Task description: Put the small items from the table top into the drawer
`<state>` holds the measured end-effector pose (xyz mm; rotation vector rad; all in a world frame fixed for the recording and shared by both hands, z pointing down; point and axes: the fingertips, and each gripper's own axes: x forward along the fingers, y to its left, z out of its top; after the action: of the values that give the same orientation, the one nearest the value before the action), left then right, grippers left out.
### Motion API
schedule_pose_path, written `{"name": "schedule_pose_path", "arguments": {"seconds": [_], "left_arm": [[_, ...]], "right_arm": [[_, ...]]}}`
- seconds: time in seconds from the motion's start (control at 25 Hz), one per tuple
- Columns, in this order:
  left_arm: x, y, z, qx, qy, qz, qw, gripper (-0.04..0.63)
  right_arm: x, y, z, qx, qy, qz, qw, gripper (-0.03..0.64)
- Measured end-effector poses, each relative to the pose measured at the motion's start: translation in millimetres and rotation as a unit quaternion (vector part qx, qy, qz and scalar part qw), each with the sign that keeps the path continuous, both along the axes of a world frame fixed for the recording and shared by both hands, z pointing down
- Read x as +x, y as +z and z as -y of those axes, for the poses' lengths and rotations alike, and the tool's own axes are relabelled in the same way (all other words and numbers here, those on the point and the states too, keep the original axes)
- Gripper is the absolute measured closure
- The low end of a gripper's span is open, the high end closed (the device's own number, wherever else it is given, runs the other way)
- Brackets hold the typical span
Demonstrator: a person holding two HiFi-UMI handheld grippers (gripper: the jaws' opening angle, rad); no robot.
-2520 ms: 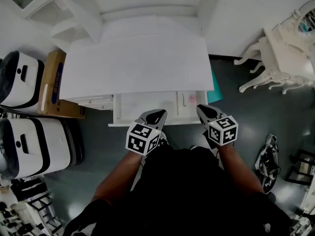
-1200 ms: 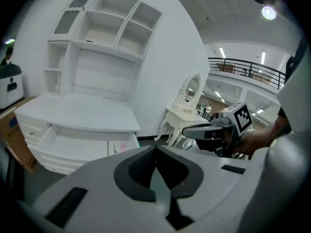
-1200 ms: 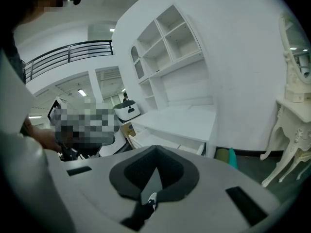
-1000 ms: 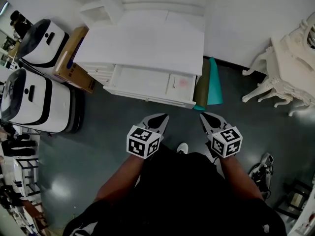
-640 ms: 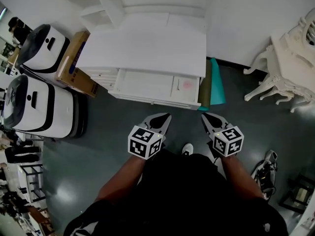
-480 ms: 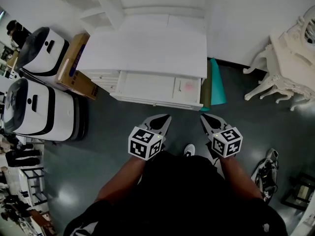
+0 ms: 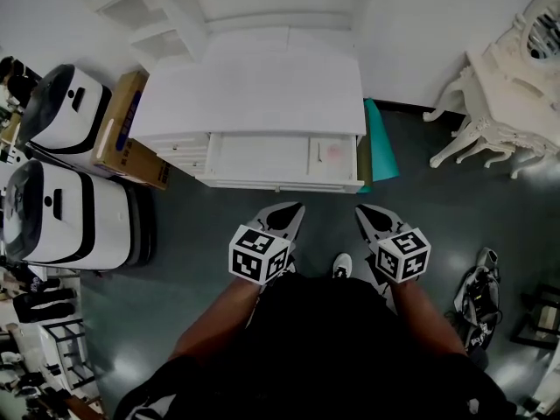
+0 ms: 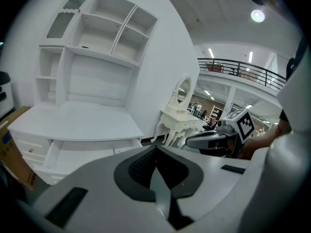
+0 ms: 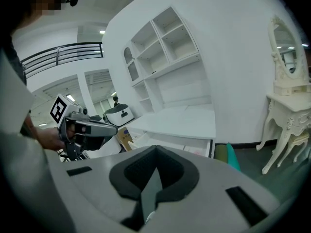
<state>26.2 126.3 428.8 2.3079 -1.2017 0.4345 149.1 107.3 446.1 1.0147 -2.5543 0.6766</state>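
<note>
Both grippers hang over the dark floor, level with each other and well short of the white desk. The left gripper [image 7: 294,207] has its jaws pressed together with nothing between them, as its own view [image 8: 156,152] shows. The right gripper [image 7: 360,210] is the same, jaws closed and empty [image 9: 155,152]. Each gripper shows in the other's camera off to the side.

Straight ahead of the two sets of jaw tips, the drawer [image 7: 262,157] stands pulled out from under the table top [image 7: 262,94]. In its right-hand compartment, ahead of the right gripper and slightly to its left, lies a small pinkish item [image 7: 332,153]; it is too small to tell what it is.

Ahead of the right gripper, just beside the desk, a teal roll [image 7: 378,143] lies on the floor. A cardboard box [image 7: 118,129] sits well off to the left of the left gripper, against the desk's side.
</note>
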Motion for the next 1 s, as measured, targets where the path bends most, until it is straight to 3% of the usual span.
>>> {"name": "schedule_pose_path", "arguments": {"seconds": [0.52,1.0], "left_arm": [[-21.0,10.9,-8.7,-0.014,0.008,0.002,0.9999,0.592],[-16.1,8.0,-11.2,-0.009,0.015,-0.001,0.9998,0.592]], "right_arm": [[-13.1,2.7,-6.6,-0.013,0.020,0.008,1.000,0.591],[-20.6,3.7,-15.3,-0.015,-0.001,0.003,1.000,0.591]]}}
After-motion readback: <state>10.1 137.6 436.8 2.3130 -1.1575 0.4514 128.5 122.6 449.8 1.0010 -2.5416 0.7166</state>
